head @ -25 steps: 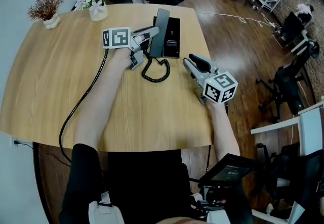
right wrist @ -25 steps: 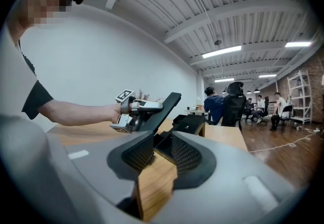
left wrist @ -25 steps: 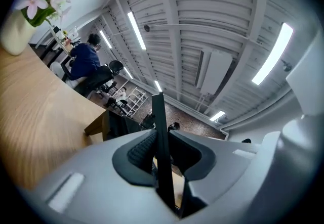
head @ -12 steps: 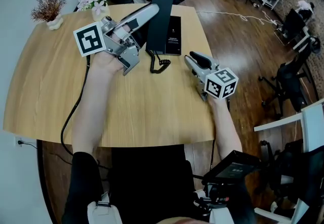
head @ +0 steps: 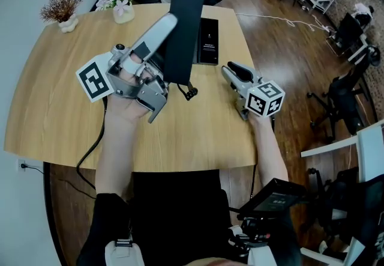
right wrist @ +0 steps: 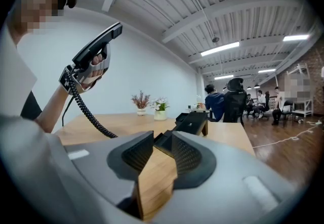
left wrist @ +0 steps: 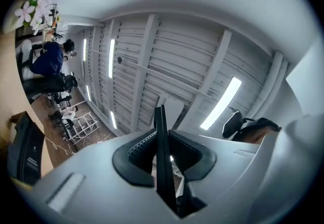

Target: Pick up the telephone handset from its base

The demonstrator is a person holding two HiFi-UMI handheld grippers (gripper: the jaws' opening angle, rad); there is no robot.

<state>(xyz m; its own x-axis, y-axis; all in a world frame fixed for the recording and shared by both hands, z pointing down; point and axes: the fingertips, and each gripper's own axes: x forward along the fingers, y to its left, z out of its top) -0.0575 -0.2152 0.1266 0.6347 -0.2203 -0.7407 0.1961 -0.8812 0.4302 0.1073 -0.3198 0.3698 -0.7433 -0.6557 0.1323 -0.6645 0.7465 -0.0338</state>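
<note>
**Item 1, telephone handset** (head: pixel 185 18): black, long and flat. We record it in the air above the surface, well clear of its base and tilted steeply upward. The left gripper view shows it edge-on (left wrist: pixel 161 152), rising towards the ceiling. The right gripper view shows it high at the left (right wrist: pixel 101 38).

**Item 2, left claw** (head: pixel 170 23): we find it closed on the handset, with both ribbed pads pressed on the handset's flat sides (left wrist: pixel 162 149).

**Item 3, coiled cord** (head: pixel 189 91): black. It hangs from the handset's lower end, and in the right gripper view it runs down to the surface (right wrist: pixel 83 109).

**Item 4, base** (head: pixel 207 42): a black slab lying flat on the surface at its far side, directly ahead of the right claw (right wrist: pixel 193 123).

**Item 5, right claw** (head: pixel 230 70): held roughly level just above the surface, near the base and not touching it. Its jaws stand apart, and only the wood of the surface shows between them (right wrist: pixel 162 153).

**Item 6, surface** (head: pixel 54 108): a light wooden top with rounded corners.

**Item 7, far-left corner:** a vase of pale flowers (head: pixel 122 8) and a small pot of dried twigs (head: pixel 61 14), well apart from the telephone.
</note>
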